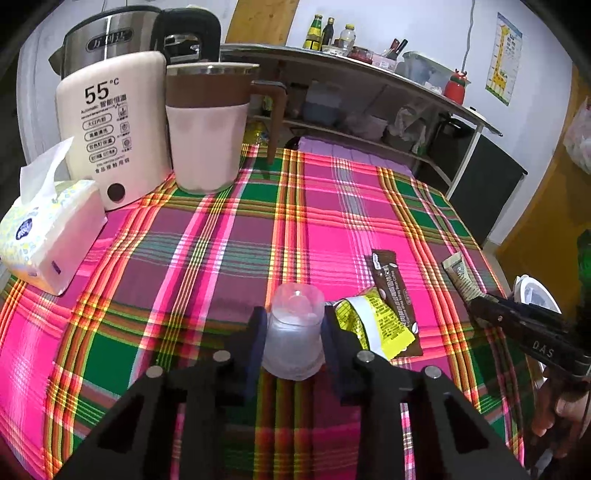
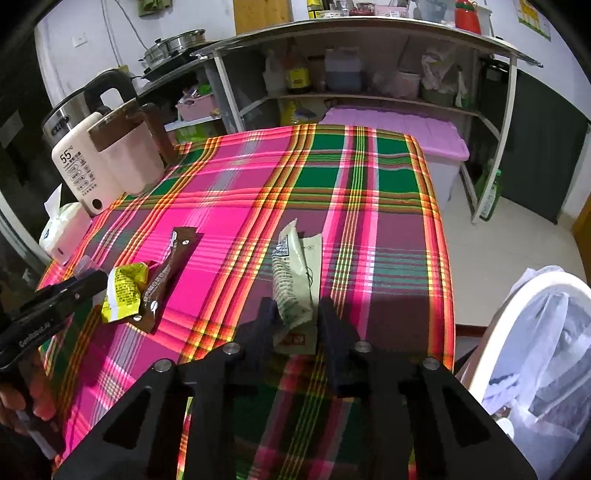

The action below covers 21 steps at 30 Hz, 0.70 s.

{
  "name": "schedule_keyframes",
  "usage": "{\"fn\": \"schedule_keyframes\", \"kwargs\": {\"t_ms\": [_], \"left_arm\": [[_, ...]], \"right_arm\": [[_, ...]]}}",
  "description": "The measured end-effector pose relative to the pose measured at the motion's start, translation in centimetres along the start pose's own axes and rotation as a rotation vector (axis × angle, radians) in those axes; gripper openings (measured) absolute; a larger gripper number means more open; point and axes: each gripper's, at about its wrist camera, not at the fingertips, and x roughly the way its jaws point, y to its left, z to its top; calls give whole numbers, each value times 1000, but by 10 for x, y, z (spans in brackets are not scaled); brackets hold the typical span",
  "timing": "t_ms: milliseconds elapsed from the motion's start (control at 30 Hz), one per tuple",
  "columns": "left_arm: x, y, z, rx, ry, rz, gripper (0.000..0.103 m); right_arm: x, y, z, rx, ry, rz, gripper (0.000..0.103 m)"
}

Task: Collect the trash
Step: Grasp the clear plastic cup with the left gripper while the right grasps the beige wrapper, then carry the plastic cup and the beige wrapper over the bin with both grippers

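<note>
My left gripper point(image 1: 293, 332) is shut on a small clear plastic cup point(image 1: 293, 328), held just above the plaid tablecloth point(image 1: 207, 258). A yellow wrapper point(image 1: 373, 325) and a brown wrapper point(image 1: 395, 299) lie just right of it; they also show in the right wrist view as the yellow wrapper point(image 2: 123, 291) and brown wrapper point(image 2: 166, 273). My right gripper point(image 2: 297, 321) is shut on a white-green wrapper point(image 2: 293, 280), seen in the left wrist view point(image 1: 461, 277) near the table's right edge. A white trash bin point(image 2: 532, 354) with a plastic liner stands on the floor at the right.
A tissue pack point(image 1: 48, 236), a white 55°C kettle point(image 1: 110, 129), a steel kettle point(image 1: 122, 33) and a pink-brown jug point(image 1: 210, 129) stand at the table's far left. A shelf unit point(image 2: 369, 66) and a purple-lidded box point(image 2: 406, 129) stand beyond the table.
</note>
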Motion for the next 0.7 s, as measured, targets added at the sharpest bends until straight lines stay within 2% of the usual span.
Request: {"fn": "schedule_keyframes", "kwargs": {"t_ms": [167, 500, 700], "left_arm": [[-10, -2, -1, 4, -20, -2, 31], [-39, -7, -15, 0, -45, -15, 31], [-66, -16, -24, 13, -73, -29, 31]], "right_arm": [[-10, 2, -4, 1, -15, 23, 15], [-37, 14, -20, -34, -46, 32, 12], [-70, 17, -35, -27, -92, 51, 12]]}}
